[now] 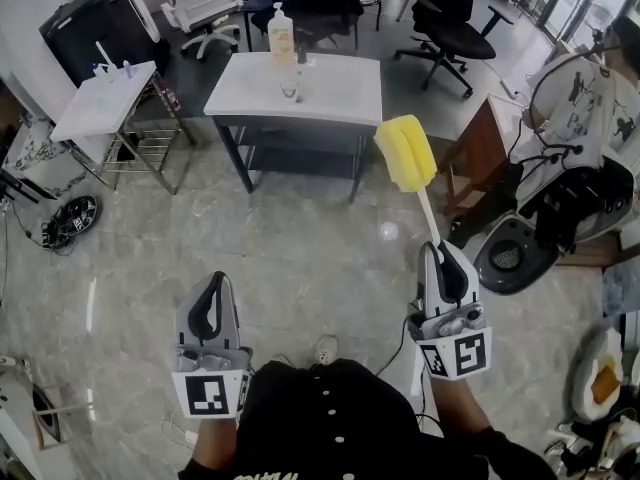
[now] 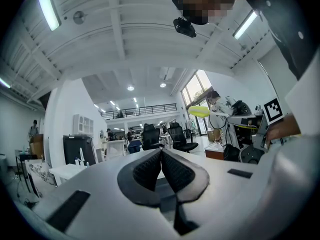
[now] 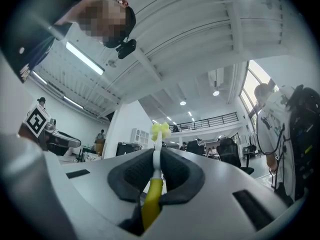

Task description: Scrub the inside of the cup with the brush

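A clear cup point(image 1: 289, 88) stands on a white table point(image 1: 340, 98) far ahead, beside a soap bottle point(image 1: 281, 36). My right gripper point(image 1: 441, 255) is shut on the thin white handle of a brush point(image 1: 406, 153); its yellow sponge head points up and forward. In the right gripper view the brush point(image 3: 160, 130) rises from between the closed jaws of that gripper point(image 3: 157, 156), and the yellow grip end lies behind them. My left gripper point(image 1: 213, 284) is held low at my left, shut, with nothing in it; its pads point(image 2: 150, 170) meet. Both grippers are far from the cup.
A small white side table point(image 1: 105, 98) and a black cabinet point(image 1: 95, 23) stand at the back left. Office chairs point(image 1: 450, 18) are behind the table. White machines and cables point(image 1: 570, 178) crowd the right side. Marble floor lies between me and the table.
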Demonstrator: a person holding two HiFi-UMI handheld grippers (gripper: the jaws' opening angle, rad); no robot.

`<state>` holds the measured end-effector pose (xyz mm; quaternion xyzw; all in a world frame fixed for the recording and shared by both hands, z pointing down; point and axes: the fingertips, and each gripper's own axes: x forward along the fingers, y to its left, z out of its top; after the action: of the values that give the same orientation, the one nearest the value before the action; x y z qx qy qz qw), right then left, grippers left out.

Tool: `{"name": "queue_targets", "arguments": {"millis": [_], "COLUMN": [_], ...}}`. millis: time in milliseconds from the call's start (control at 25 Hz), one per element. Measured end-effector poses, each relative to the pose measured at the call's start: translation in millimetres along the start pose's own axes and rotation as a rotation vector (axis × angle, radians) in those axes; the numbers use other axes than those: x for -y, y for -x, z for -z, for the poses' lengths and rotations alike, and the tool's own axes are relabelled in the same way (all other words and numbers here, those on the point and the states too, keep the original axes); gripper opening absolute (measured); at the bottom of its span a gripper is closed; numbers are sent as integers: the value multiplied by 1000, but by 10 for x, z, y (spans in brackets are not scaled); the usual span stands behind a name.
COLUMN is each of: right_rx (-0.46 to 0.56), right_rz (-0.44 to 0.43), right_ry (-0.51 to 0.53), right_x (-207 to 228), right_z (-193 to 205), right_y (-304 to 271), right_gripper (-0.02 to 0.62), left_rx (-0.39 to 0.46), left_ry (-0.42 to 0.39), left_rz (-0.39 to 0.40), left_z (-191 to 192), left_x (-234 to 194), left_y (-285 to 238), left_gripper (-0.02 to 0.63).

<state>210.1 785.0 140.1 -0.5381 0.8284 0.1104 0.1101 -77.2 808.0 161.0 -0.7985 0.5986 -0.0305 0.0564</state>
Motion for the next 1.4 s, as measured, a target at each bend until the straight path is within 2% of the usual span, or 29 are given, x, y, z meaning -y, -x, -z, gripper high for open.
{"name": "queue_targets", "arguments": {"millis": [200, 600, 720, 960, 1160, 1280, 1400], "right_rx": [3, -2, -7, -5, -4, -7, -3], "right_rz": [7, 21, 27, 44, 47, 44, 47], "right_ry": [-3, 16, 31, 40, 43, 43, 43], "right_x": [128, 217, 257, 359, 446, 487, 537], "right_z": [19, 74, 114, 217, 324, 393, 450], "right_y": [-36, -230, -353, -736, -1147, -1393, -1639], "right_gripper": [49, 49, 49, 49, 49, 49, 49], "left_rx": [4, 13, 20, 7, 33, 27, 41], "left_ry": [-69, -59, -62, 0, -62, -5, 2], "left_rz": [1, 12, 24, 14, 26, 15, 20], "left_z": [-18, 40, 37, 77, 67, 82, 71], "left_x": [4, -107, -156, -362, -602, -716, -838], "left_y": [-37, -289, -454, -859, -1256, -1491, -1750], "left_gripper": [26, 26, 26, 26, 26, 26, 26]}}
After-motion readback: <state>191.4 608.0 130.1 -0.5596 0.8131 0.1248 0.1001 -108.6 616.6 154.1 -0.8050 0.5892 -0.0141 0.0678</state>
